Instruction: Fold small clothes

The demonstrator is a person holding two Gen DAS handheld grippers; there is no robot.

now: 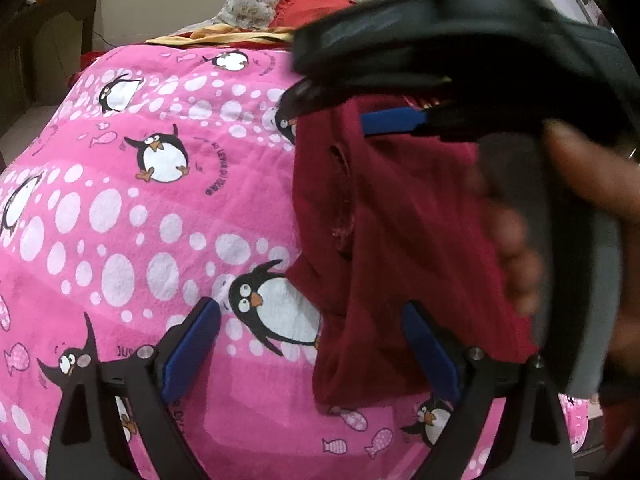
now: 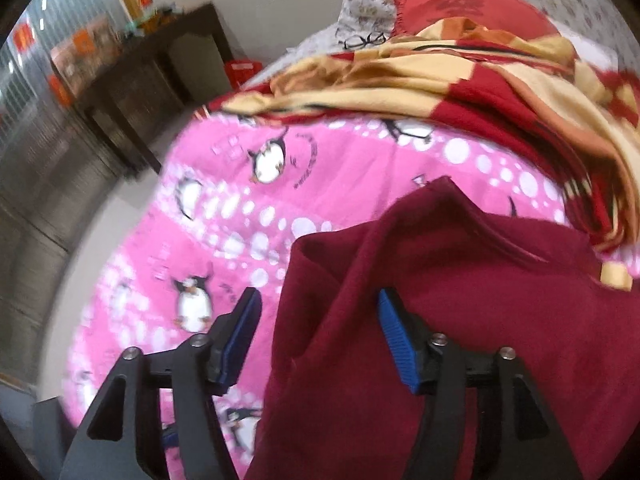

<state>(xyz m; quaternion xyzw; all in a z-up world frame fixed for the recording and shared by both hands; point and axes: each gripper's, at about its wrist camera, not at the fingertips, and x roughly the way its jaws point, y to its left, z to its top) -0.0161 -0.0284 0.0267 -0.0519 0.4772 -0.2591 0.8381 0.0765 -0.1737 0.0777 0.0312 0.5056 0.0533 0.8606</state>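
A small maroon garment point(image 1: 384, 240) lies on a pink penguin-print blanket point(image 1: 140, 208). In the left wrist view my left gripper point(image 1: 316, 328) is open, its blue pads astride the garment's left lower edge. My right gripper point(image 1: 400, 120) comes in from the upper right, blurred, with one blue pad over the garment's top edge and a hand behind it. In the right wrist view my right gripper point(image 2: 320, 312) is open over the maroon garment point(image 2: 440, 300), whose left edge runs between the pads. The blanket point(image 2: 240, 208) lies to the left.
A yellow and red checked blanket point(image 2: 500, 76) is bunched at the far side, with a red cushion point(image 2: 460, 4) and floral pillow point(image 2: 368, 4) behind it. A dark wooden table point(image 2: 132, 68) stands to the left by the wall.
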